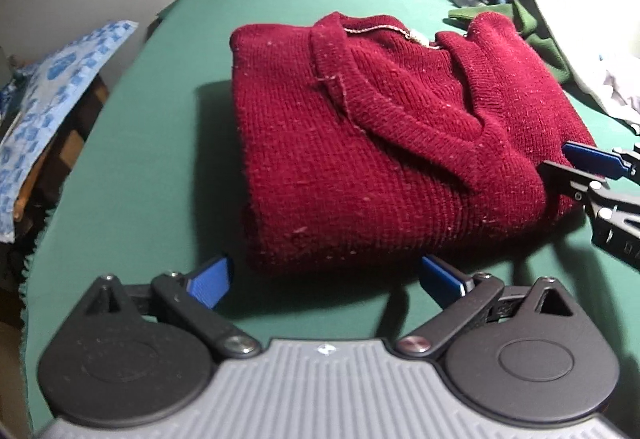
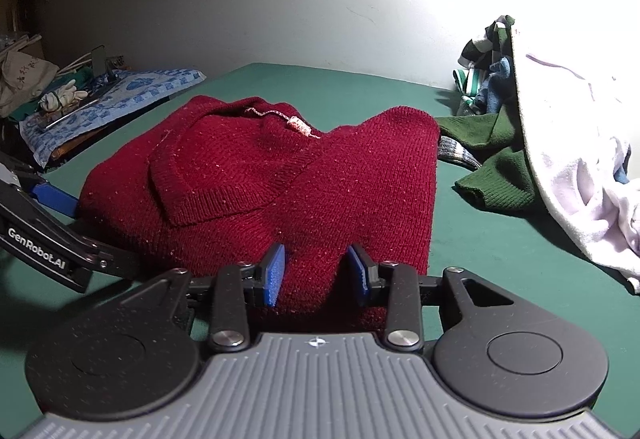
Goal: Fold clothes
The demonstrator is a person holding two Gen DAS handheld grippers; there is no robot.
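Green table (image 1: pixel 132 159), folded red sweater (image 1: pixel 380 143), left tongs (image 1: pixel 326 279) spread empty, right tongs (image 2: pixel 316 271) half-closed, grip unclear.

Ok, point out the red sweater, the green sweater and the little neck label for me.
Red sweater (image 1: pixel 360 159), left wrist view, middle of its folded front.
Green sweater (image 2: pixel 500 175), right wrist view, on its spread knit.
Neck label (image 2: pixel 298 126), right wrist view, the small tag at the collar.

The left gripper (image 1: pixel 326 281), fingers spread wide, sits just beside a folded red sweater (image 1: pixel 400 143).
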